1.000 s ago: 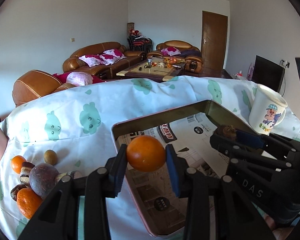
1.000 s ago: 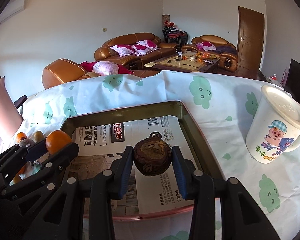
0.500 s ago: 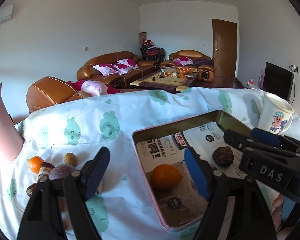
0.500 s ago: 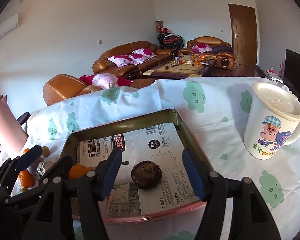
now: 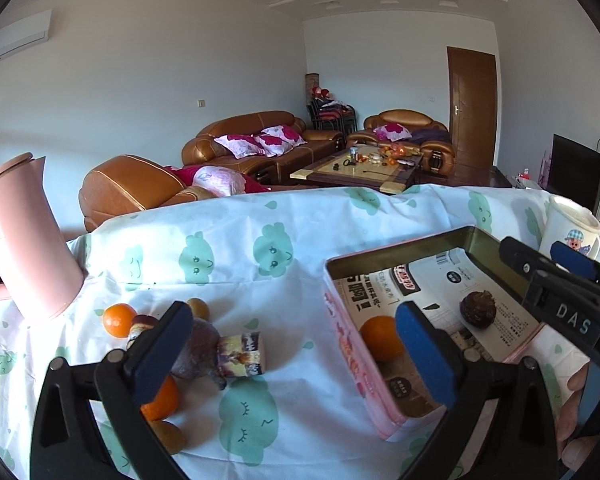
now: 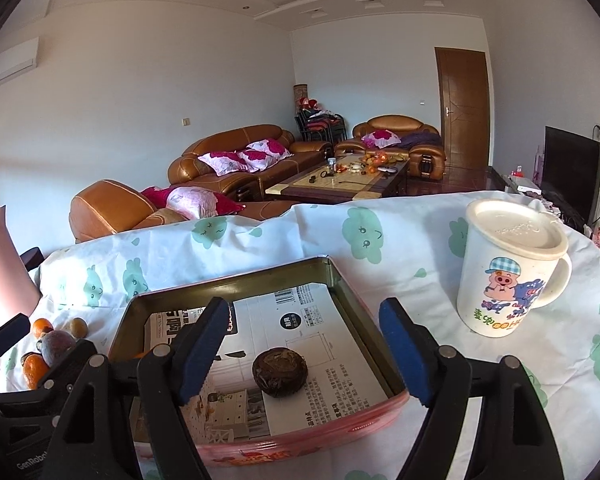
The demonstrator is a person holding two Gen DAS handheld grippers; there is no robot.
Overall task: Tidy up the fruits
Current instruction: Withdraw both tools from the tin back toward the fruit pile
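Both my grippers hang wide apart, empty, above the table.
The round orange fruit point(image 5: 380, 338) and dark brown wrinkled fruit point(image 6: 280, 372) sit apart in the paper-lined pink tin tray point(image 6: 300, 436); left gripper point(image 5: 292, 354), right gripper point(image 6: 302, 356).

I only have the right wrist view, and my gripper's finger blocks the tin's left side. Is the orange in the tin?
Observer: Yes. The orange lies in the tin near its left wall, apart from the dark fruit.
Operator: Anything in the pile I can't see?
Observer: A striped cylindrical piece lies on its side on the cloth, right of the purple fruit.
Operator: Is the left gripper holding anything?
Observer: No, the left gripper is open and empty.
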